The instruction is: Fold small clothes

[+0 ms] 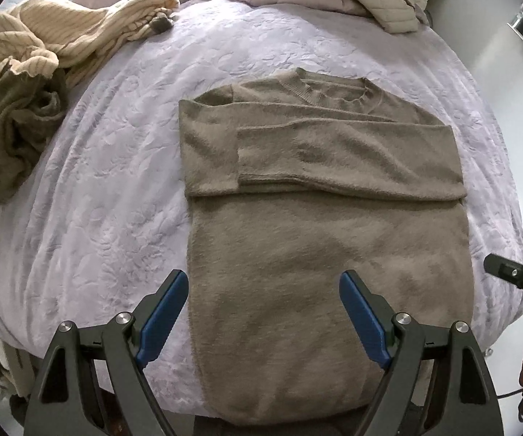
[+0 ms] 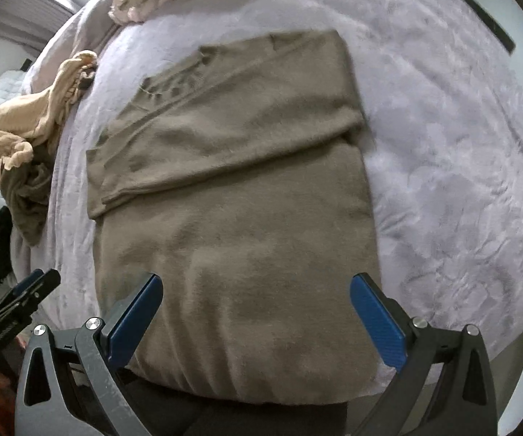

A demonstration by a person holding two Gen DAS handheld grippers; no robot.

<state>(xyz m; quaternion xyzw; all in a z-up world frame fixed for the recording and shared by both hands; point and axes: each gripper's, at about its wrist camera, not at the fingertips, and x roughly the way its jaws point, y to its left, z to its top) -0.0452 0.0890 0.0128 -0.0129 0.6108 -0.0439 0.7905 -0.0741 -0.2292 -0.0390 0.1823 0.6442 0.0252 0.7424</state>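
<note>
Both grippers, L [image 1: 263, 314] & R [image 2: 256, 318], hover over sweater [image 1: 319, 218] hem, fingers wide apart, holding nothing.

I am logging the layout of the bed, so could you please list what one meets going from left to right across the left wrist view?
Crumpled olive garment → striped beige garment → taupe sweater with both sleeves folded across its chest → right gripper at the frame's edge.

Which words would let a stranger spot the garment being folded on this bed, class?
Start at the lilac quilted bedspread covering the bed. In its middle lies a taupe fuzzy sweater, flat, with both sleeves folded across its chest below a ribbed round neck. Unlike the crumpled cream striped garment heaped at the far left, it is smooth and squared.
</note>
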